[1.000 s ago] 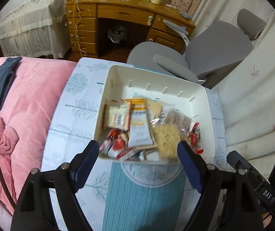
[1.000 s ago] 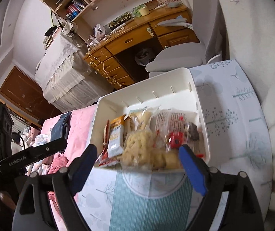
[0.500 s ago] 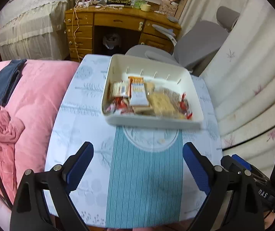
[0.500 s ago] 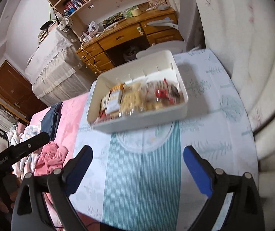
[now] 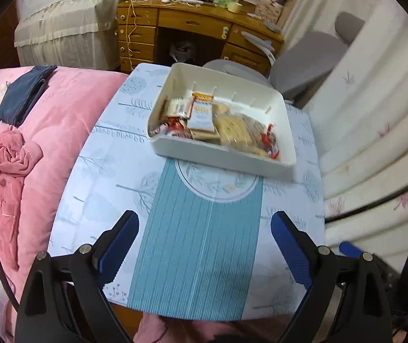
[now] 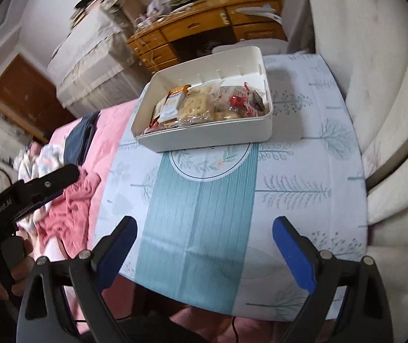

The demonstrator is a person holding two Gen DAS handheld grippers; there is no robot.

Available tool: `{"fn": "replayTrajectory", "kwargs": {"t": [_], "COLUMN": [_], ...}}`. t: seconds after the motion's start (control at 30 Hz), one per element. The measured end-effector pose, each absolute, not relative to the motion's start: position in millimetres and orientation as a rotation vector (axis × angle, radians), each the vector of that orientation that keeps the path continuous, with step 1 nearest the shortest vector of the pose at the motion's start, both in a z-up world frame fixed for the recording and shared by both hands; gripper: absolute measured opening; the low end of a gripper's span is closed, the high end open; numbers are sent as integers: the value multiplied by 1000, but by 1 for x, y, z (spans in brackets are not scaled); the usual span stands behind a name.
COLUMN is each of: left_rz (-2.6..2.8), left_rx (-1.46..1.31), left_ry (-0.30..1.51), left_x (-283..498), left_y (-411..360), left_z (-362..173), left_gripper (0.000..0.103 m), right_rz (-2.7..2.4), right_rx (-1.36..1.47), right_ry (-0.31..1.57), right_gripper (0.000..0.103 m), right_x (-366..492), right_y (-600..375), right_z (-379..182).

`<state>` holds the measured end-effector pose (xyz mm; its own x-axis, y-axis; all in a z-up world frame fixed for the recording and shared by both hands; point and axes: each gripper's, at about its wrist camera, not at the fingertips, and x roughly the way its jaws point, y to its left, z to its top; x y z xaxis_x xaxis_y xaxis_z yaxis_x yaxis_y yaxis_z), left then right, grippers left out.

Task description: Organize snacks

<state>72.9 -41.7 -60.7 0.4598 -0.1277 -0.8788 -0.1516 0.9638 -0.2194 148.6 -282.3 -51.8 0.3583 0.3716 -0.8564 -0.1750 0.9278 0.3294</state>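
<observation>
A white plastic bin stands at the far end of a small table with a blue-and-white patterned cloth. Several wrapped snacks lie inside it: crackers, bars and red-wrapped sweets. The bin also shows in the right wrist view, with the snacks inside. My left gripper is open and empty, held above the table's near end. My right gripper is open and empty, also above the near end. Both are well back from the bin.
A pink bed with a dark blue garment runs along the table's left side. A grey office chair and a wooden desk stand beyond the bin. A white curtain hangs at the right.
Both grippers have pulled back from just over the bin towards the table's near edge. They stay open and empty. The bin and snacks have not moved.
</observation>
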Motion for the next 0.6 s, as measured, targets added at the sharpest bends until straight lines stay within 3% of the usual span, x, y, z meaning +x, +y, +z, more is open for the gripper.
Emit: {"fn": "replayTrajectory", "kwargs": {"t": [0.4, 0.6], "left_rz": [15, -4], "left_rx": [-247, -184], "left_ry": [1105, 1089], "left_x": [58, 61], "left_y": [-44, -27], "left_z": [-42, -28], "left_gripper": [93, 93], "right_rz": [378, 356], "right_rx": [121, 133], "right_ry": [1205, 1200], "right_gripper": [97, 103], "right_x": [139, 136], "right_y": [-277, -258], "right_z": [-32, -16]}}
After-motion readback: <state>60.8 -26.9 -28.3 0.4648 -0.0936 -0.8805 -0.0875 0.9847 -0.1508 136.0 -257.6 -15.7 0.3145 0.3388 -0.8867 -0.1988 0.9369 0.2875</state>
